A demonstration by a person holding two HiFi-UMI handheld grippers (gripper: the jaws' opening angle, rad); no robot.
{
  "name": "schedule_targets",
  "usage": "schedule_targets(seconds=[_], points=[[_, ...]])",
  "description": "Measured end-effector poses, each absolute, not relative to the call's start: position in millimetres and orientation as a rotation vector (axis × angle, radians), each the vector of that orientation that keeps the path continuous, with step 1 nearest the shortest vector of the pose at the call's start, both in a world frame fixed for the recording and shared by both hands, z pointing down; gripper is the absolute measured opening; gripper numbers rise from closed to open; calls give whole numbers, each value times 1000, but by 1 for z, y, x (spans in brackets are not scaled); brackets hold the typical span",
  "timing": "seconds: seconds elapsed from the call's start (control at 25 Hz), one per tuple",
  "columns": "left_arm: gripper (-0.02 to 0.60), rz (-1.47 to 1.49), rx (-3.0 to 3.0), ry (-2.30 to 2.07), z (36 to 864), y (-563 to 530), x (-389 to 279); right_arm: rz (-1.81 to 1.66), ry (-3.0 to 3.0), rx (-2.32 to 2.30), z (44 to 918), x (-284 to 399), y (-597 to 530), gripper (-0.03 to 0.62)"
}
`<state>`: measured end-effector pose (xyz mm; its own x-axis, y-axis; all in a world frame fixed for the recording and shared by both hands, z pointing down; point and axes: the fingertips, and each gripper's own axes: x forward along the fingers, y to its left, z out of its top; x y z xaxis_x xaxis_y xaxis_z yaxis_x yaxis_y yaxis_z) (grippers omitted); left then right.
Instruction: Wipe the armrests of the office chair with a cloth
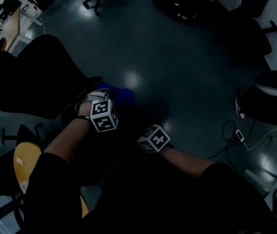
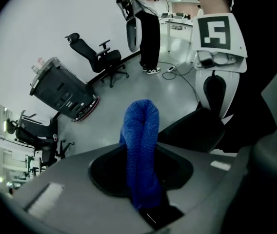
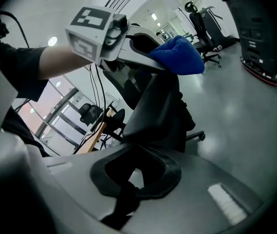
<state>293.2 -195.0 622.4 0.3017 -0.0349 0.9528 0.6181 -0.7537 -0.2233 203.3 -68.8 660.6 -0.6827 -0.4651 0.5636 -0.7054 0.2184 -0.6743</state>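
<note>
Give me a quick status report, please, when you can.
Left gripper shut on cloth. Right gripper jaws look shut, empty. Cloth above chair, contact unclear. No obstruction seen.

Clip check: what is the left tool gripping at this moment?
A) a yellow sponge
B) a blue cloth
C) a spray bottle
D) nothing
B: in the left gripper view a folded blue cloth stands up out of the left tool, which is clamped on its lower end.
</note>
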Motion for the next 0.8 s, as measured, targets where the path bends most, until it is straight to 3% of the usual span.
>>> schedule_targets(seconds=[0.48,0.8], points=[[120,-1436,-2227,-813,608,-65,253,1489,-2250,1175,663,199,-66,5],[120,-1474,-2812,-639,588,-36,234,1481,-2291,1233,655,201,-57,5]])
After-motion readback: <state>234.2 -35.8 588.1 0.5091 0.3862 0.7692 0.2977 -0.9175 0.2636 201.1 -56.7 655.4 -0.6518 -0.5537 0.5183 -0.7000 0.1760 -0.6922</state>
